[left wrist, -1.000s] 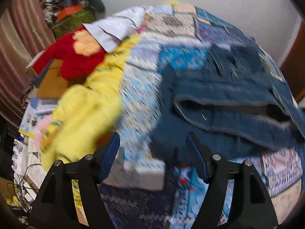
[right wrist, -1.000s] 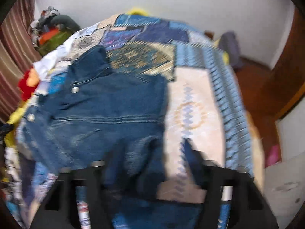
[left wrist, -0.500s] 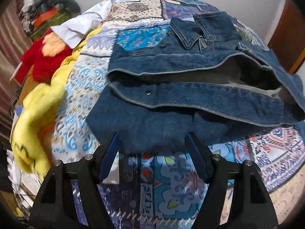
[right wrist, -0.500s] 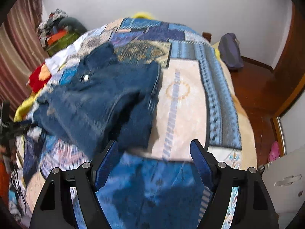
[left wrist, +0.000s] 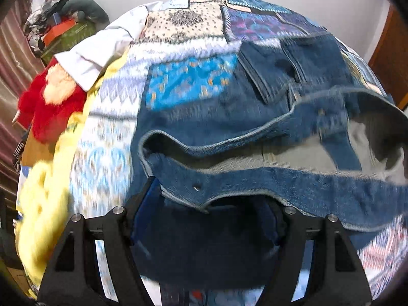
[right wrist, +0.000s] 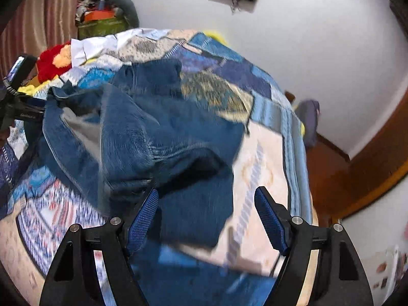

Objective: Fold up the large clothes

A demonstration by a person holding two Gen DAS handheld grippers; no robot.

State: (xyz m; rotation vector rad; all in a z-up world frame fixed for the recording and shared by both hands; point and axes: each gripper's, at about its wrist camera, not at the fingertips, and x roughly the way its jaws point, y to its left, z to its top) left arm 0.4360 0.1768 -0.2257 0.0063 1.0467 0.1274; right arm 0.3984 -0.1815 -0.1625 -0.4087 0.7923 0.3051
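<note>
1. Our left gripper (left wrist: 216, 201) sits low at the near hem of the denim jacket (left wrist: 255, 117), fingers spread wide, with dark denim bunched between them; we judge that lets a thick hem slide in.
2. Our right gripper (right wrist: 206, 219) hovers with its blue pads (right wrist: 142, 221) wide apart too, gripping nothing (blur hides any contact with the cloth).
3. The jacket lies rumpled on the patchwork bedspread (left wrist: 188, 81), grey lining (left wrist: 293, 158) exposed, collar toward the far wall.
4. We take both tongs at the near edge to mean a fold away from us, one grip per corner.
5. Plush toys (left wrist: 51, 102) crowd the left bedside, so the fold should stay central.
</note>
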